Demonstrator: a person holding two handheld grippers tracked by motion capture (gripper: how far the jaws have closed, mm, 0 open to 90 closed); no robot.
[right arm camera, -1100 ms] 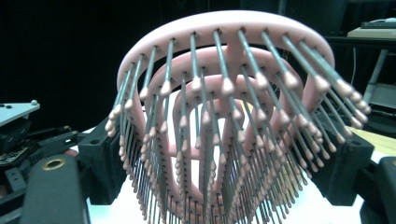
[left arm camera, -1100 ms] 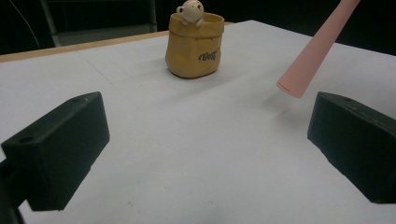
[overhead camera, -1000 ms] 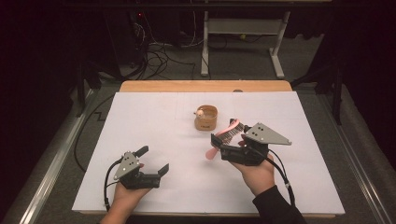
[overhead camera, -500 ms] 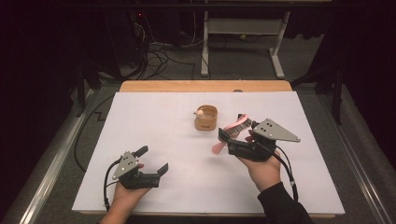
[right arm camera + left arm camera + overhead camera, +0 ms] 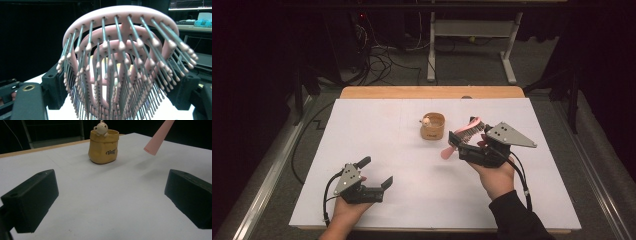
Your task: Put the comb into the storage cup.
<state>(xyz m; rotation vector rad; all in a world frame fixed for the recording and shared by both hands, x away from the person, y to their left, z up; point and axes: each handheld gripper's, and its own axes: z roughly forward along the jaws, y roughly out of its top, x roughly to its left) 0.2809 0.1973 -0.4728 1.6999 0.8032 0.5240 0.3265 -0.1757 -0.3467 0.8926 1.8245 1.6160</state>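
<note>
My left gripper [image 5: 371, 179] rested on the matte white table [image 5: 377, 125], blocky black fingers [image 5: 32, 200] released. My right gripper [image 5: 464, 145] clenched a pink hairbrush [image 5: 464, 134] held above the table, its ball-tipped wire bristles hiding the fingers. Beyond stood a glossy yellow sack-shaped pot [image 5: 432, 127].

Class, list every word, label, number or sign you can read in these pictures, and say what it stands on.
"Betty", or something close: dark cursive on the front of the yellow pot with a small bear figure at its rim; the last letters are unclear.
In the high view the same mark is too small to read.
No other text is legible.
</note>
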